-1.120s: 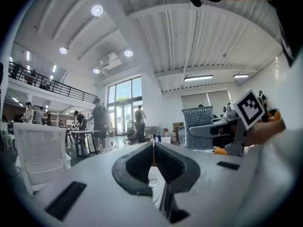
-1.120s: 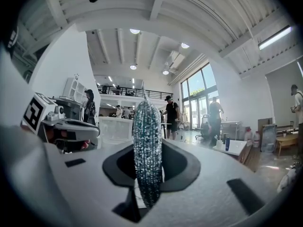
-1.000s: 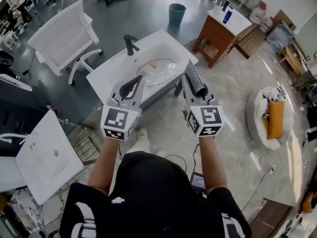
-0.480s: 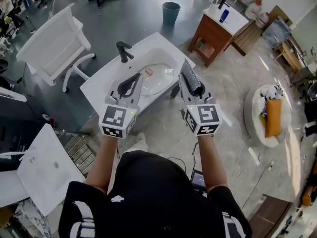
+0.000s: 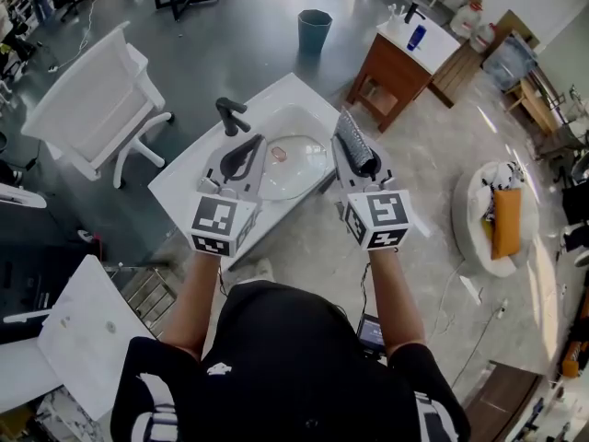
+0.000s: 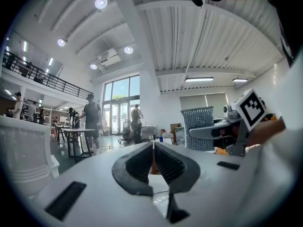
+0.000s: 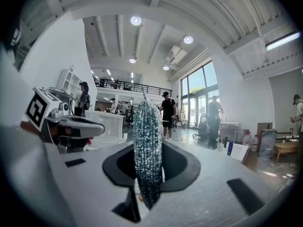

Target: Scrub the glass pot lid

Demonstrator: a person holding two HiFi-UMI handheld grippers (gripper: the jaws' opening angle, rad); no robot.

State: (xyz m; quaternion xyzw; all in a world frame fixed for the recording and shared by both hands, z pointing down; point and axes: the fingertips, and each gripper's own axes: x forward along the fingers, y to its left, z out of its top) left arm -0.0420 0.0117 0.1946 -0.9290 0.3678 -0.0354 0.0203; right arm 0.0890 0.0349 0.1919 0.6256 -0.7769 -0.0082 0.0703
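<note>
**Approach to the sink closing in, no scrubbing yet**

The glass lid (image 5: 302,168) lies flat in the basin of the white sink (image 5: 189,168), pinkish knob (image 5: 279,154) up, just right of the black faucet (image 5: 230,116). Nothing touches it.

What changed: over the last second the sink and lid have slid down the head view toward the grippers, while both grippers kept about the same spot in the frame. So the person has been walking up to the sink with both tools held out in front. A second ago there was a clear gap between the jaw tips and the lid. Now the tips overlap the near edge of the basin in the head view. Both grippers point roughly level, and both gripper views look out over the room, not at the lid, so they read as above the sink rather than in it.

Left gripper (image 5: 253,145): clenched, jaws fully together, nothing between them. Right gripper (image 5: 361,162): clamped on a silvery mesh scrubber (image 5: 352,134), which stands edge-on and sticks out past the jaw tips. The grip looks the same as a second ago.

For the task: the scrubber is already in hand, so this is the end of the walk-up. Likely next, the right gripper tips down to bring the scrubber onto the glass. The empty left gripper would have to open if it is to steady the lid by its rim or knob. A loose lid in a curved basin could slide or tilt when pushed.
</note>
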